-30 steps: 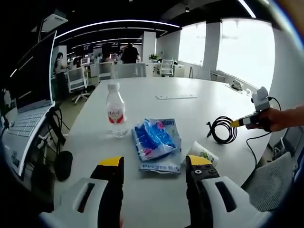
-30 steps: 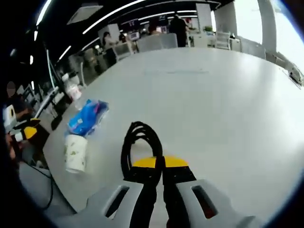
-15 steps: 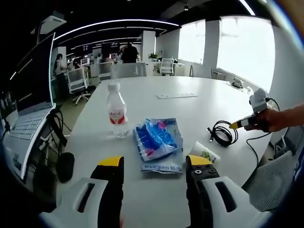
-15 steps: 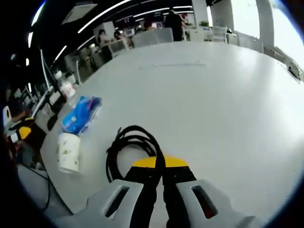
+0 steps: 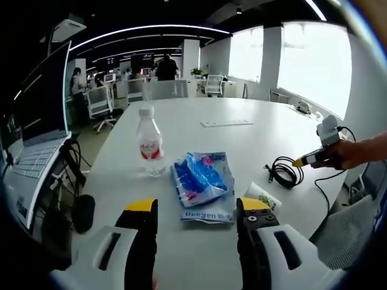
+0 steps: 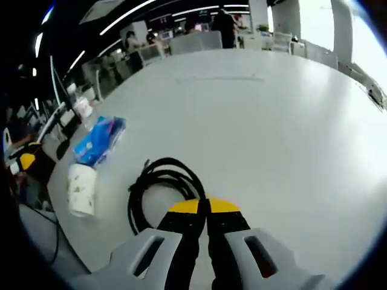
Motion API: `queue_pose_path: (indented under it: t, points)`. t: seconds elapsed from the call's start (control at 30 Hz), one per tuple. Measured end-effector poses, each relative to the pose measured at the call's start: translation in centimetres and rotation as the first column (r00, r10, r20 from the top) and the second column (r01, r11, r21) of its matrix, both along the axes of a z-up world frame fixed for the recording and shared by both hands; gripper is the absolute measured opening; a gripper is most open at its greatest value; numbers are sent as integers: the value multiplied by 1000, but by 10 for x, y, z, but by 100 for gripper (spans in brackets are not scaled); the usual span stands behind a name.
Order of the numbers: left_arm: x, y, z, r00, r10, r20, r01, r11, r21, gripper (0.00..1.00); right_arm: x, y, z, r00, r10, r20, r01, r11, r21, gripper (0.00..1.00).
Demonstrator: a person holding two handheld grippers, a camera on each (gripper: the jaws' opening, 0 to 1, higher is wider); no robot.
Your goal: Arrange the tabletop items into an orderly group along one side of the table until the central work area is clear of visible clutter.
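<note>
Counting one bottle (image 5: pixel 148 142), one pouch (image 5: pixel 202 179), one cup (image 6: pixel 81 189), seemingly one cable (image 6: pixel 158 188).

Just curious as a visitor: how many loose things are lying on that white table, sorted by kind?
Water bottle: 1
Blue tissue pack: 1
Paper cup, on its side: 1
Coiled black cable: 1
Flat white strip farther back: 1
Total: 5

Left view low over table (image 5: pixel 181 115) edge, right view closer (facing opposite), both share cable (image 6: pixel 158 188)
</note>
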State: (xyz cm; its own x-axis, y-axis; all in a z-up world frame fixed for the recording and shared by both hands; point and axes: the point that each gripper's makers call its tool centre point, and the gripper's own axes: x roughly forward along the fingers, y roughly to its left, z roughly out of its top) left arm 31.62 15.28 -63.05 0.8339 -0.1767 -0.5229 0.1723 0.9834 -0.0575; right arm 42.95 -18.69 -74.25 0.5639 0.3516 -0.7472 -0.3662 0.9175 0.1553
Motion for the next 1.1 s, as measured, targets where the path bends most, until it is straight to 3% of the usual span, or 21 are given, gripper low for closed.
queue_pose_path:
  t: [0.33,0.63,1.1]
  points:
    - [1,0,-2,1000,-2,-12,2,1000,-7,53,0,-4,2,1000,23,18,-23,1000,-15,6]
    - [4,-3,0,1000,-10,-7,10,1000,-9,53,18,-9,5,998,40,39,-39,999,-25,9]
    - [7,-2,2,1000,-10,-2,10,1000,-18,54,31,16,20,991,120,57,-118,993,-25,14]
